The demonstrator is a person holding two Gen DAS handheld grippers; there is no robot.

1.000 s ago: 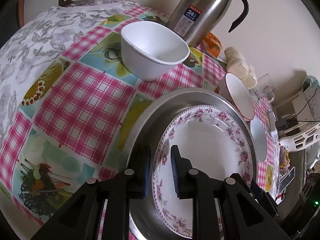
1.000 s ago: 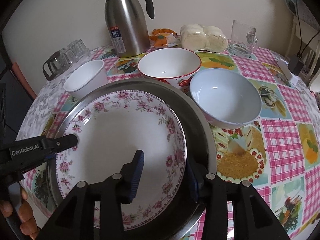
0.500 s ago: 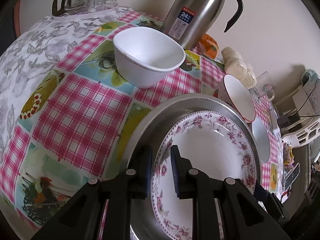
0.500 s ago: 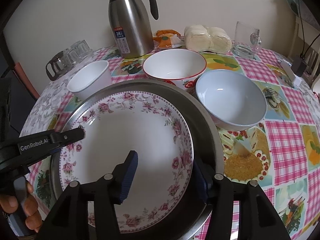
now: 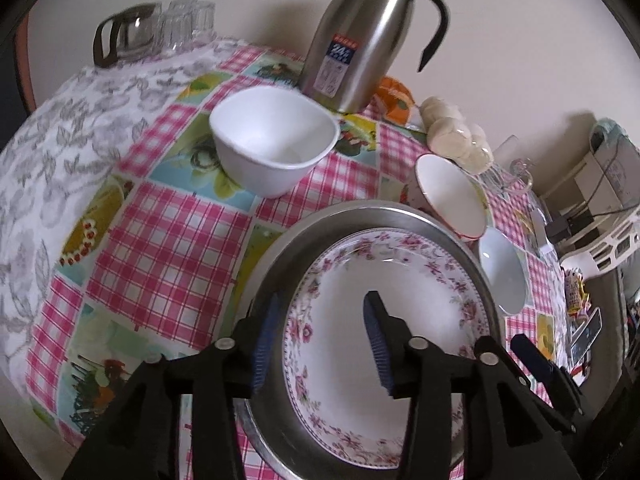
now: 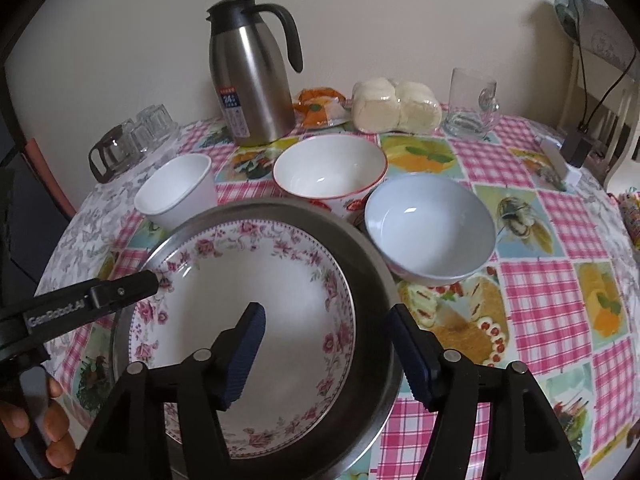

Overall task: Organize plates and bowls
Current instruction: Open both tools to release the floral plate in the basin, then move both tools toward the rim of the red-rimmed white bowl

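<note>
While plate is sitting in pan, left gripper and right gripper are hanging spread over plate rims.

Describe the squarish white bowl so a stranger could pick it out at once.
Start at the tall steel thermos at the back of the checked tablecloth. In front of it stand three bowls beside a big metal tray. Take the leftmost, the squarish white bowl: plain white with rounded corners, while the red-rimmed bowl and pale blue bowl are round.

Near edge of steel tray and floral plate hidden behind gripper fingers; thermos lid cropped.
</note>
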